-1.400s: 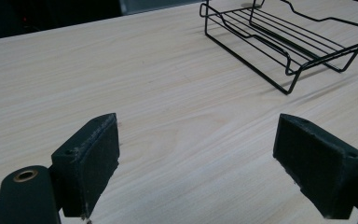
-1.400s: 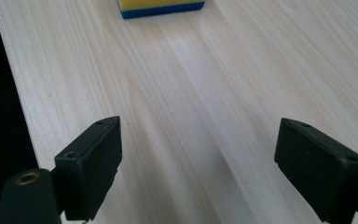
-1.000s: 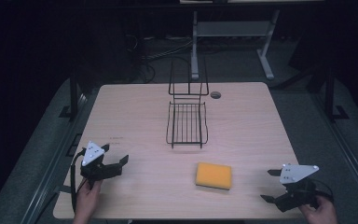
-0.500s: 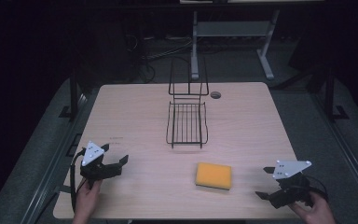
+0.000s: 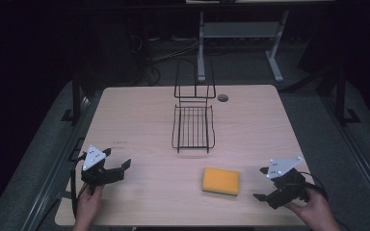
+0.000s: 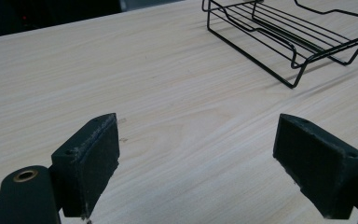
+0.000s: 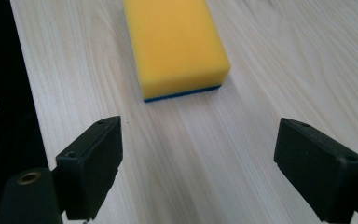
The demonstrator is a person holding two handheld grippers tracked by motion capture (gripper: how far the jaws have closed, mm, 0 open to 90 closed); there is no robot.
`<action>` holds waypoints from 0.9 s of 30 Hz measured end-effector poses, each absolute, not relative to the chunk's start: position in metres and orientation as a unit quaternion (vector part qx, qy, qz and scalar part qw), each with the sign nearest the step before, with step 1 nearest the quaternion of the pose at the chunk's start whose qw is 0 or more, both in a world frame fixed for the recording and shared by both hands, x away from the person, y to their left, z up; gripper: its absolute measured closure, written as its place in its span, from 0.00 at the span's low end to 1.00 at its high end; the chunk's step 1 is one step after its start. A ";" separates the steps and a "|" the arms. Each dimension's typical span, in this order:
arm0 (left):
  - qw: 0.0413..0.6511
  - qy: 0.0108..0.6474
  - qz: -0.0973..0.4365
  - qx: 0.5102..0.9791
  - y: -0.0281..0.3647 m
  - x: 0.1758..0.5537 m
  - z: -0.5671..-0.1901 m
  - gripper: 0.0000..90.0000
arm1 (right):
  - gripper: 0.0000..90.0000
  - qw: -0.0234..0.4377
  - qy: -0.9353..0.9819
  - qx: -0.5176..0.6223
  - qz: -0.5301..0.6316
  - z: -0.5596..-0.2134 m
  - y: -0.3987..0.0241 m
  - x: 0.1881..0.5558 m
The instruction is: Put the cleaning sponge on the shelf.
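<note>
Right hand-held gripper jaws apart — soft yellow sponge block, blue underside, ahead on pale woodgrain table.

Light wood table: wire rack mid-table, yellow sponge near front edge, maybe a grommet at back edge.

The sponge's far end and the wire rack's top are cropped.

No legible text or labels.
</note>
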State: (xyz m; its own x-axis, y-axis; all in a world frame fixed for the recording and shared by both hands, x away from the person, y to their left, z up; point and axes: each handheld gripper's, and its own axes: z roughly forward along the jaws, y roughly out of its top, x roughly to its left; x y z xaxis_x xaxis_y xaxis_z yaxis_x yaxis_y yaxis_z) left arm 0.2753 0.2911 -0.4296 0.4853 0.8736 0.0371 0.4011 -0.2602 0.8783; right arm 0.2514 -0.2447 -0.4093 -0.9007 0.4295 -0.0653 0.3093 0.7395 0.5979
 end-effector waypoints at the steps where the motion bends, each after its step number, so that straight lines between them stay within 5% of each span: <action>1: 0.432 0.427 0.273 0.746 0.291 0.275 -0.430 0.15 | 0.17 0.097 0.928 0.196 0.300 -0.409 -0.243 0.253; 27: 0.433 0.429 0.272 0.744 0.294 0.275 -0.429 0.15 | 0.18 0.064 0.953 0.137 0.262 -0.405 -0.196 0.274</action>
State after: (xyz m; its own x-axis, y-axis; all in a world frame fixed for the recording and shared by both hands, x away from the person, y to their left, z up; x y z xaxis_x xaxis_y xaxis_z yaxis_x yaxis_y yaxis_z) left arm 0.2750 0.2939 -0.4292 0.4833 0.8748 0.0340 0.4032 -0.2569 0.8783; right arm 0.2743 -0.1956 -0.4052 -0.9546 0.2938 -0.0495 0.2273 0.8254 0.5168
